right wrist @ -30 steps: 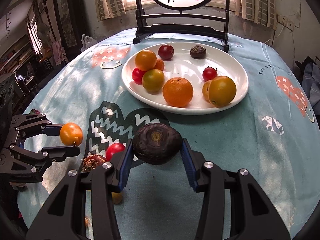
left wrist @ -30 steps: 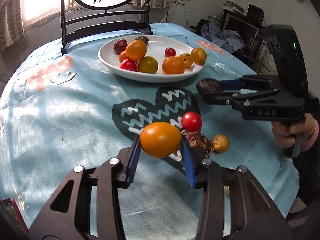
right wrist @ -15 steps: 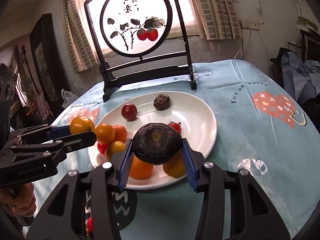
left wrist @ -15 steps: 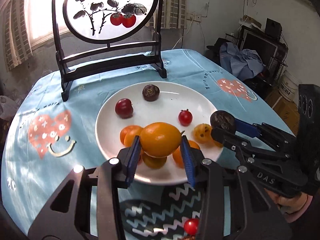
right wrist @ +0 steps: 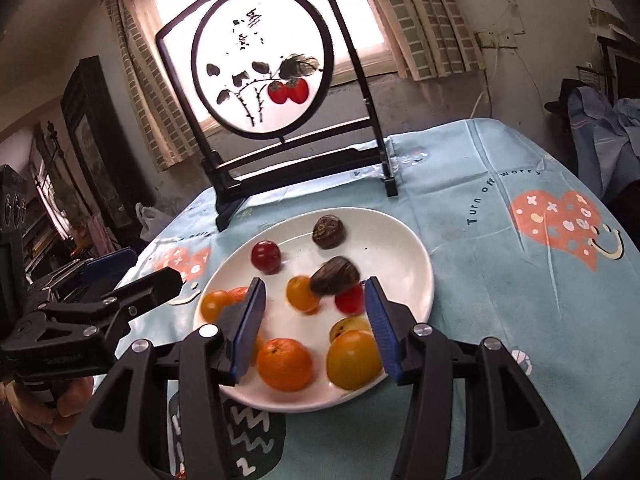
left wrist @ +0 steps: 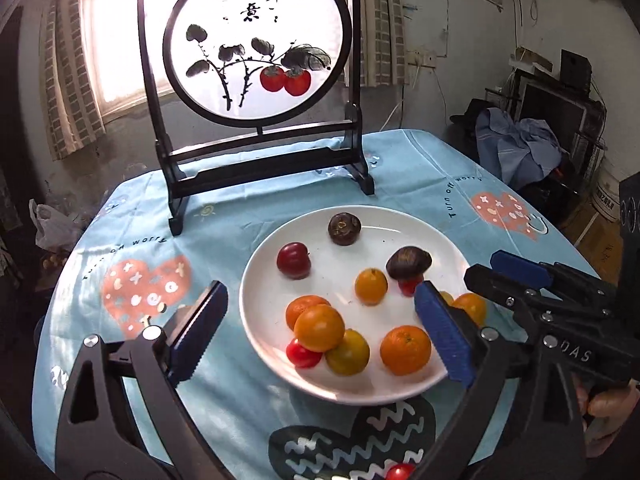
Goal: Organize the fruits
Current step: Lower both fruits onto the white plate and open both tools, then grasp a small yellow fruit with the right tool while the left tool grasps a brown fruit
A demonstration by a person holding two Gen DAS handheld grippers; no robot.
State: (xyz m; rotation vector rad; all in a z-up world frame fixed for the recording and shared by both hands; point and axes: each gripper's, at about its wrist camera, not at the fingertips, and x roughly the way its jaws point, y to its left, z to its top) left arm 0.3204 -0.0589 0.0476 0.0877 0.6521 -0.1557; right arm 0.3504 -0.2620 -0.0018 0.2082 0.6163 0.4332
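Counting on plate (left wrist: 448, 240): two dark fruits (left wrist: 344, 224), three red.

Left wrist view: looks forward and down between its own fingers (left wrist: 440, 340) from the near table edge, plate (left wrist: 256, 264) at centre frame, close. Right wrist view: same direction, tilted, slightly nearer. Both share the plate (right wrist: 424, 280), the painted screen (left wrist: 256, 40) in the upper frame, and the tablecloth (right wrist: 520, 280).
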